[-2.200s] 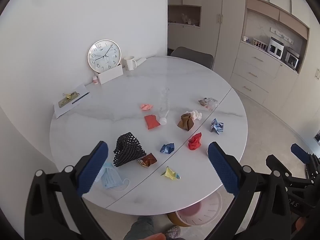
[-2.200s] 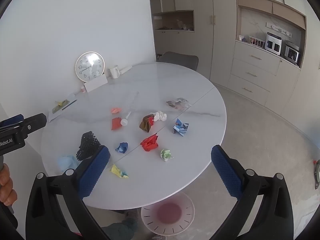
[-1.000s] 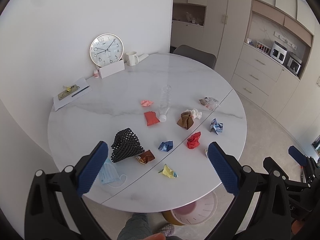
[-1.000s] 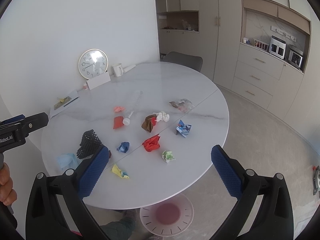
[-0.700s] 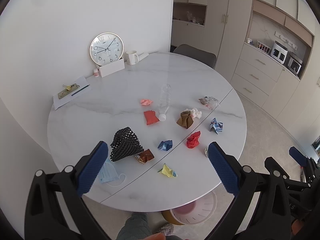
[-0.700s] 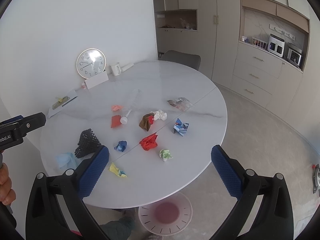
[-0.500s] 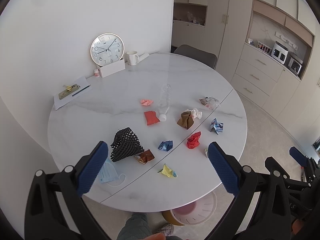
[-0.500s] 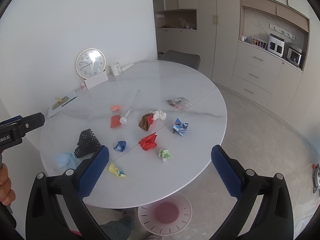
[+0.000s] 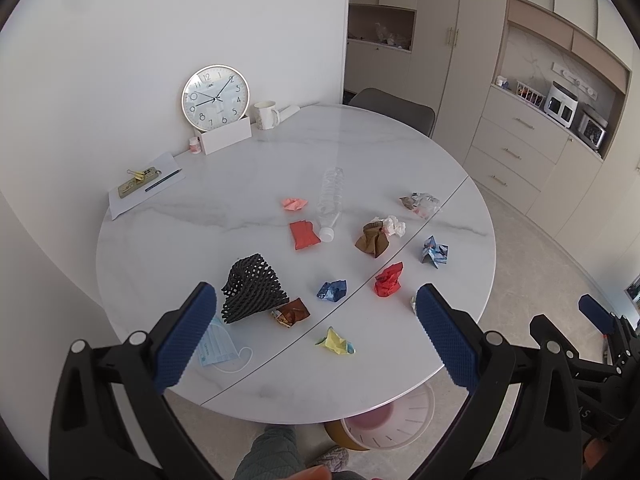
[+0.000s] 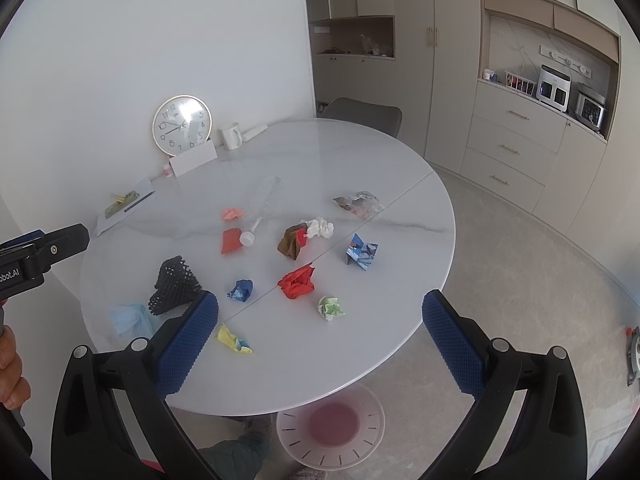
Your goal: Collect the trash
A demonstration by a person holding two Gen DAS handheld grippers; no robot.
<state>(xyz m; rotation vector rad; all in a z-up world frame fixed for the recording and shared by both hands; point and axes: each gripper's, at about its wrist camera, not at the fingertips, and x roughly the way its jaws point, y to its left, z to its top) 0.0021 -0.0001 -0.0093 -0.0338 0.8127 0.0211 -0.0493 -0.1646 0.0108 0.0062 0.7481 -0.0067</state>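
Risk: crumpled paper scraps light, likely skid off round table (image 9: 248,208) edge if nudged; clear plastic bottle (image 9: 331,200) on side may roll.
Left hand-held gripper (image 9: 316,334): fingers spread wide, empty, above near edge.
Right hand-held gripper (image 10: 320,338): same, touching nothing.
Trash: yellow scrap (image 10: 233,339), red wad (image 10: 297,281), black mesh (image 9: 251,288), all on table. Bin (image 10: 330,426) on floor below.

both tools are black plastic frames with silver screws at the joints, and their jaws carry blue pads with a knobbly grid texture. the left gripper (image 9: 316,336) shows partial white lettering in the right wrist view. the person wears grey-green quilted trousers (image 9: 266,454).
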